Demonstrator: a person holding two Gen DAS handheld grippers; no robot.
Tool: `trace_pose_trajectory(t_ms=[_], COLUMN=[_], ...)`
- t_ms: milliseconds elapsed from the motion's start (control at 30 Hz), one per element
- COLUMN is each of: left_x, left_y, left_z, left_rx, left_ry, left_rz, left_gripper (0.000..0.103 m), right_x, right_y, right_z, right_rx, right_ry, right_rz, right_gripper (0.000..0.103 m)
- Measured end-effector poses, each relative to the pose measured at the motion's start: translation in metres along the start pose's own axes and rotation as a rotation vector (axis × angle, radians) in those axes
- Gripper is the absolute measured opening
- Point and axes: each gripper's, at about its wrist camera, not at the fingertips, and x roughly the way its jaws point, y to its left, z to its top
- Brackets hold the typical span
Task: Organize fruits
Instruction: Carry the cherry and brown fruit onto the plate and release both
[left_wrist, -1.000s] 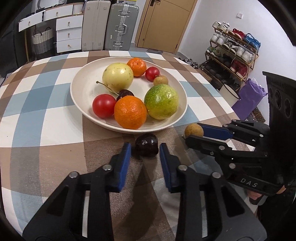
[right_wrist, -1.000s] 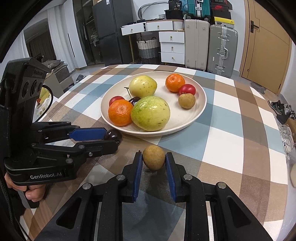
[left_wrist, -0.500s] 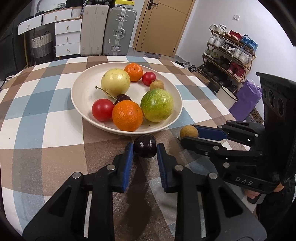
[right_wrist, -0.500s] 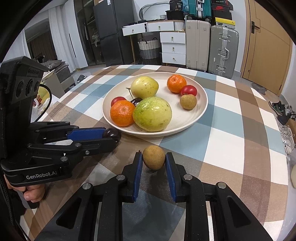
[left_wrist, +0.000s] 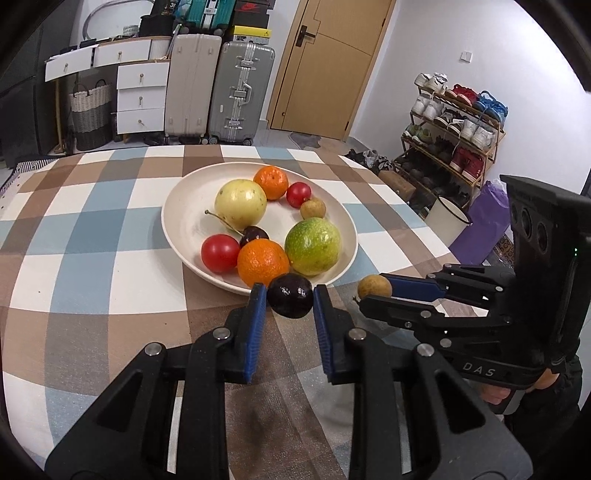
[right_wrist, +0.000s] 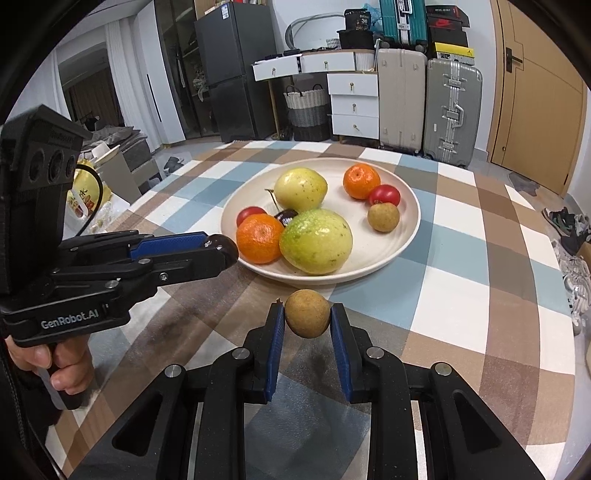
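A: What does the left wrist camera show?

B: The left gripper is closed on a dark plum; both blue pads press its sides. The plum is held above the checked tablecloth, just in front of the near rim of the cream plate. On the plate lie a yellow fruit, a green fruit, two oranges, two tomatoes, a cherry with a stem and a small brown fruit. At the right I see the right gripper from the side, with a brown longan at its tip.

A: And the right wrist camera?

B: The right gripper is closed on the brown longan, pads on both sides. The longan hangs over the tablecloth, near the front rim of the plate but apart from it. At the left is the left gripper, seen from the side, held by a hand. The dark plum shows at its tip, close to the orange at the plate's edge. Whether it touches the rim I cannot tell.
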Motion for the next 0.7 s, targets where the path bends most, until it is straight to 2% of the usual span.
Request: trace_pose_trajectory(t_ms=[500,700], left_x=[-0.024,-0.026], left_y=[0.001,0.005], left_z=[0.007,0.012], left_rx=[0.013,0.031], left_ry=[-0.073,-0.086], left_rz=[0.080,0.126], left_gripper=[0.023,0.023], right_x=[-0.030,-0.031], right_y=[-0.001,-0.001], right_z=[0.014,0.024], right_rx=[0.024,0.020], right_ry=[-0.119,-0.129], right_rz=[0.020,-0.031], right_gripper=[0.026,0.026])
